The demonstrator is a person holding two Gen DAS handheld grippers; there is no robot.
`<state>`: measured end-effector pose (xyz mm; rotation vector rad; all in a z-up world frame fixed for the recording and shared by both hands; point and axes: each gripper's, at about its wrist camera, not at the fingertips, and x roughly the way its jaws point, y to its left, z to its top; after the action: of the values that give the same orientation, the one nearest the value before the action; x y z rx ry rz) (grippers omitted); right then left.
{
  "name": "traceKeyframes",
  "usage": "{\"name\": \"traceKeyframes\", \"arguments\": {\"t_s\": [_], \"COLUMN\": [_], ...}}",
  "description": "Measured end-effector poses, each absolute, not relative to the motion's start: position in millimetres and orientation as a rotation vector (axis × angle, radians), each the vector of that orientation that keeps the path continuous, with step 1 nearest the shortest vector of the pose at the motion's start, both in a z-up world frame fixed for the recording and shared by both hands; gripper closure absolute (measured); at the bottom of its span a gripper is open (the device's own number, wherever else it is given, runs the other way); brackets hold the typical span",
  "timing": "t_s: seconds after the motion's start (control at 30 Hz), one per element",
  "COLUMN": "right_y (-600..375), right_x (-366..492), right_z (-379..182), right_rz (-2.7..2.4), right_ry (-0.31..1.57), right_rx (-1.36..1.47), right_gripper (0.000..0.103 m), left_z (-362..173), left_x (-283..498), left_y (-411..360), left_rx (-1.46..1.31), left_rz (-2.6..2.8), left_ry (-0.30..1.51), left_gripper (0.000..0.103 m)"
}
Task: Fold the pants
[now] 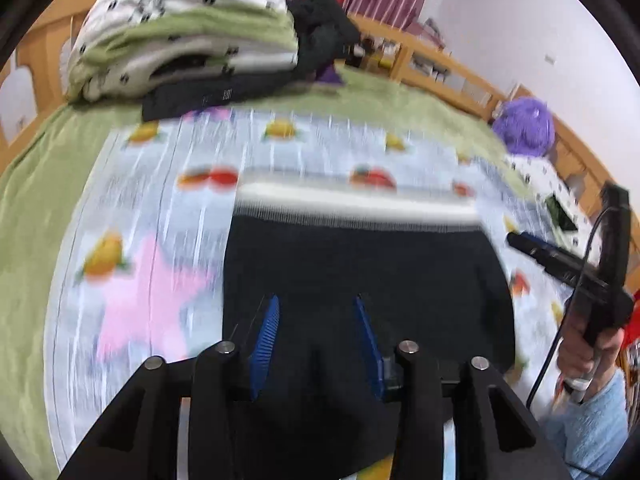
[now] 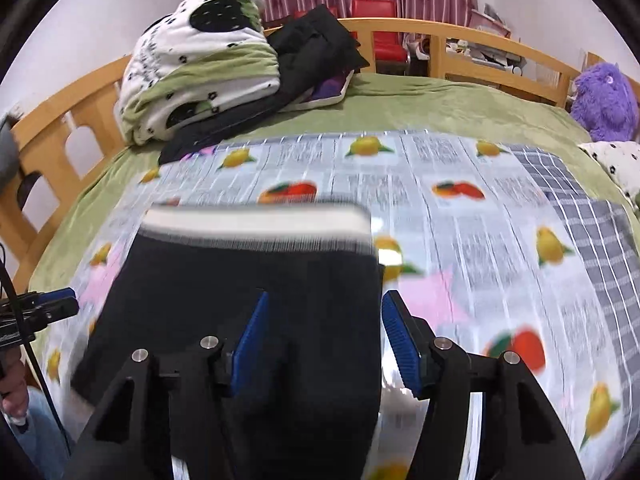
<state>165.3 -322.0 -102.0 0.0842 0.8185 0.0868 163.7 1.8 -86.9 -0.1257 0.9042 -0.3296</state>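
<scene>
Now both claws stand released above the black fabric pants with a white waistband, lying on the fruit-printed sheet — left claw, right claw — so any snagging pad could drag the fold askew.

— How do my feeds look?
— Bright and evenly lit, no hard shadows. The fruit-print sheet smears with motion blur in both views, worse on the left wrist. Fisheye bends the bed rail; corners go black. There's glare beside the pants.
</scene>
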Motion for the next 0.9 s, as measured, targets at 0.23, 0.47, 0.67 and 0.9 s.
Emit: {"name": "traceKeyframes", "arguments": {"t_s": [0.23,0.47,0.67,0.9], "right_y": [-320.7,-338.4,-347.9,-338.5], "right_x": [222.8,242.6,232.1,244.4], "right_z": [-122.3,-155.3,-137.0,-154.4], "right_rz": [0.04,0.083,0.131,0.055], "right_ry": [0.811,0.858,0.77,0.846], "right_rx": [0.1,0.185,0.285,0.172], "right_gripper": [0.045,0.08,0.087,0.076], "left_z": [-110.1,-161.5,-143.9,-159.7], "left_x": [221.3,239.2,239.8,244.7], "left_y": [-13.7,-10.4,-4.6,-17.6], "left_rx": [-0.084,-0.069,-0.117,-0.058], "left_rz": [-0.285,-0.282,-0.306,-0.286], "left_ry": [0.858,0.946,0.892,0.946], "left_gripper": [0.05,0.048,0.048,0.048]}}
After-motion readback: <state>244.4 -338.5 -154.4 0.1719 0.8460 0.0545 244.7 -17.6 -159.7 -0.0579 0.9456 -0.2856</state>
